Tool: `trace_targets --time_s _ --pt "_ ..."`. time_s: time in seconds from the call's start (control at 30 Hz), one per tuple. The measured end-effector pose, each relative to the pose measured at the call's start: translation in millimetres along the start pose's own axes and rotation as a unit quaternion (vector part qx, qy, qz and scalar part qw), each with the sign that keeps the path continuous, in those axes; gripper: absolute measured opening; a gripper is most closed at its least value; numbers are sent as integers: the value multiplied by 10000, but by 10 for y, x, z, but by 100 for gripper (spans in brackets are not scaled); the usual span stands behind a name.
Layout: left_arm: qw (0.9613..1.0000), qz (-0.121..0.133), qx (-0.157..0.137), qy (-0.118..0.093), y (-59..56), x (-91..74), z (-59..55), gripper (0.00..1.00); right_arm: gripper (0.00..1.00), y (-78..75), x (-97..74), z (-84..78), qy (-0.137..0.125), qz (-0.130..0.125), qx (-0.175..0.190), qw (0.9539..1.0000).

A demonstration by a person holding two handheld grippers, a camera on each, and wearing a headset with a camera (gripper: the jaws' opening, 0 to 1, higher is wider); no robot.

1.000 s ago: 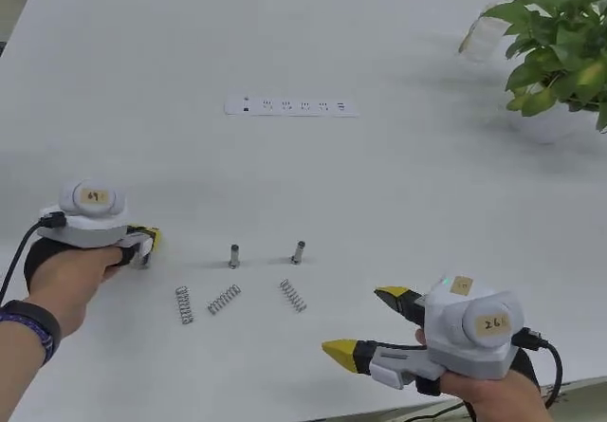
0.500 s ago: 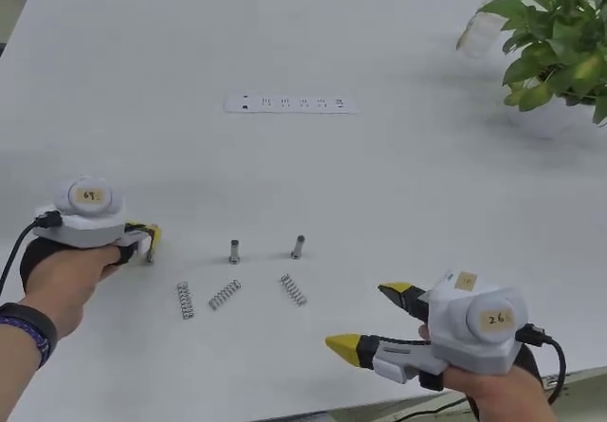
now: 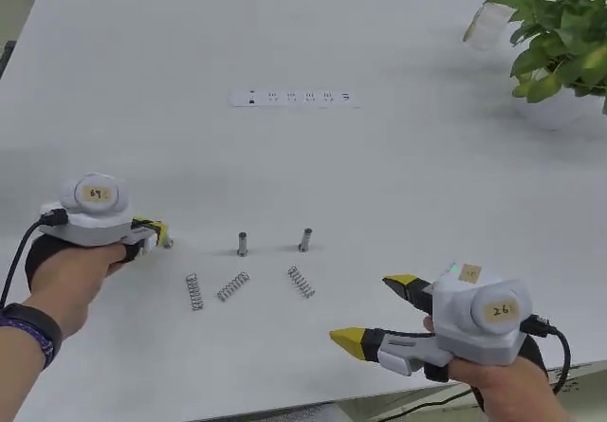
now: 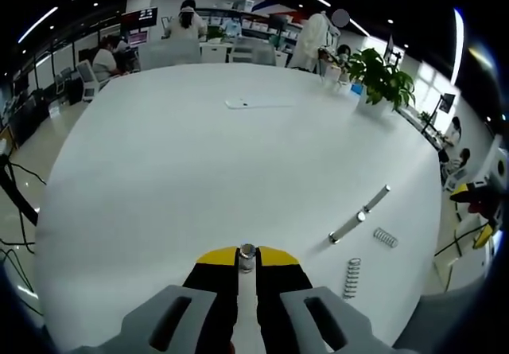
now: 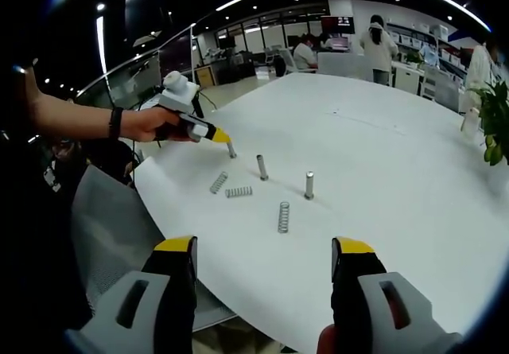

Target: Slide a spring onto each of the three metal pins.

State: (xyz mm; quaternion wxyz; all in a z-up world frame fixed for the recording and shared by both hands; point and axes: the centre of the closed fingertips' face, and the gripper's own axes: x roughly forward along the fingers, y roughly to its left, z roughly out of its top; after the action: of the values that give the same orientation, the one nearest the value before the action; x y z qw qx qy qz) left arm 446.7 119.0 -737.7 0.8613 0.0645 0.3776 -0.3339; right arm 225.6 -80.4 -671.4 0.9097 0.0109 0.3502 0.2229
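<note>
Nudged closer to the middle pin, the left gripper clamps the third pin, standing it left of that pin; no spring is on yet. White table runs beyond the middle pin into a busy office. Plant far right, power strip behind, right gripper agape front-right, three springs just before that pin.

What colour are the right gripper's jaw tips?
Yellow, on the right gripper, clearest in the right gripper view.
</note>
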Motion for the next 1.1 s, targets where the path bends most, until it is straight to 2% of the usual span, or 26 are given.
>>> trace_targets --time_s 0.27,0.77,1.1 --pt "9999 -4 157 13 -51 -23 -27 0 68 10 12 9 -8 31 -28 10000" --pt "9988 -75 482 11 -249 -42 -88 0 70 21 10 -19 8 30 -36 10000" --pt "9980 -91 618 -23 -309 -41 -105 0 70 22 11 -22 3 33 -41 10000"
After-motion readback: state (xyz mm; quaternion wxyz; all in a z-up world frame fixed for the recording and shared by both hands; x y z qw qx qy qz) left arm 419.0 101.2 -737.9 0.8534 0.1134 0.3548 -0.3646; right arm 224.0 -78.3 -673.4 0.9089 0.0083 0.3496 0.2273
